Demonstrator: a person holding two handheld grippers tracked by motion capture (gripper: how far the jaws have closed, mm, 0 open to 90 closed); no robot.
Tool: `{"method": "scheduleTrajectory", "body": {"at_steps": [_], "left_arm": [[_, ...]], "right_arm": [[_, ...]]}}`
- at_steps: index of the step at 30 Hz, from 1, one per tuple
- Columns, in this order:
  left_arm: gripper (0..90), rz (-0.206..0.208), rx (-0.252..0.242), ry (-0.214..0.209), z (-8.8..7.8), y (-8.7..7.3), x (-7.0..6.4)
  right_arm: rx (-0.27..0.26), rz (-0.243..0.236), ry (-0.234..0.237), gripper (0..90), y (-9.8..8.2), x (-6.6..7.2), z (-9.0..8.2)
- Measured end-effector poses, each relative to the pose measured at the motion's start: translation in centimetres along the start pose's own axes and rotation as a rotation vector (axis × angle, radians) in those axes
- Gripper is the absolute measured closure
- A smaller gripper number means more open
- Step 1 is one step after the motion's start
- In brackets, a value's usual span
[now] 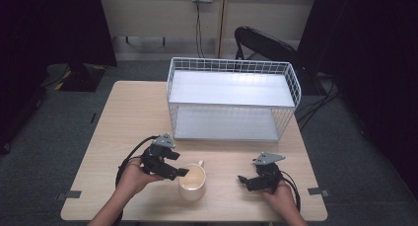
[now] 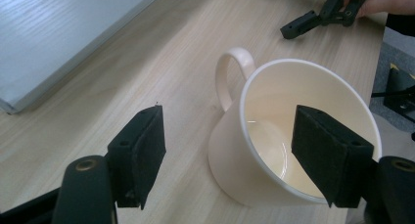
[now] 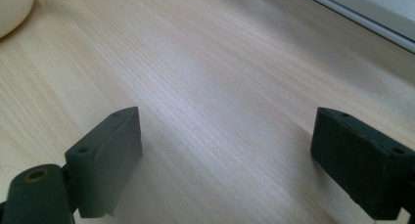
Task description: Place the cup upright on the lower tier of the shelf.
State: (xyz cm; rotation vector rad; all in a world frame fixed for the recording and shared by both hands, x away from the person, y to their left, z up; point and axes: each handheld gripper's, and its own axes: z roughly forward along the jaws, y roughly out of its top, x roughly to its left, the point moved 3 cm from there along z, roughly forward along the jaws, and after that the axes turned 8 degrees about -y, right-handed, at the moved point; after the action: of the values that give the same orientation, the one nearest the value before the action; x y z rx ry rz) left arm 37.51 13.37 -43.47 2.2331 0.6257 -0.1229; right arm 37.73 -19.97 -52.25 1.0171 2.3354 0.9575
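Between the spread jaws of the left gripper point(image 2: 230, 160) the rim of a cream mug point(image 2: 274, 136) is straddled, one jaw outside and one over its mouth, while the right gripper point(image 1: 251, 179), jaws likewise parted, is held over the bare desk point(image 1: 123, 117) before a white wire shelf point(image 1: 231, 88).

The high view was dim and soft, its left and right edges falling into near black, while the table point(image 1: 133, 117) and the white shelf point(image 1: 231, 88) caught even light from above. Shadows under the cup point(image 1: 193, 182) were faint. In the left gripper view a thin glint sat inside the cup, and the near jaws were slightly blurred. The right gripper view showed a pale sheen across the wood grain, with the far edge out of focus
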Motion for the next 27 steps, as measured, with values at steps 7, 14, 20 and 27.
{"method": "scheduleTrajectory", "body": {"at_steps": [7, 14, 20, 27], "left_arm": [[29.0, -0.011, 0.029, -0.006, 0.9, -0.1, 0.1], [33.2, -0.002, 0.059, 0.003, 1.6, 0.1, 0.0], [36.8, -0.005, 0.082, 0.002, 2.2, -0.1, 0.0], [42.4, -0.008, 0.107, 0.003, 2.6, -0.3, 0.0]], "right_arm": [[0.001, -0.001, -0.002, 11.1, 0.0, 0.0, 0.0], [0.000, 0.002, -0.005, 11.1, 0.0, 0.0, 0.0], [0.000, 0.003, -0.006, 11.1, 0.0, 0.0, 0.0], [0.000, 0.003, -0.006, 11.1, 0.0, 0.0, -0.1]]}}
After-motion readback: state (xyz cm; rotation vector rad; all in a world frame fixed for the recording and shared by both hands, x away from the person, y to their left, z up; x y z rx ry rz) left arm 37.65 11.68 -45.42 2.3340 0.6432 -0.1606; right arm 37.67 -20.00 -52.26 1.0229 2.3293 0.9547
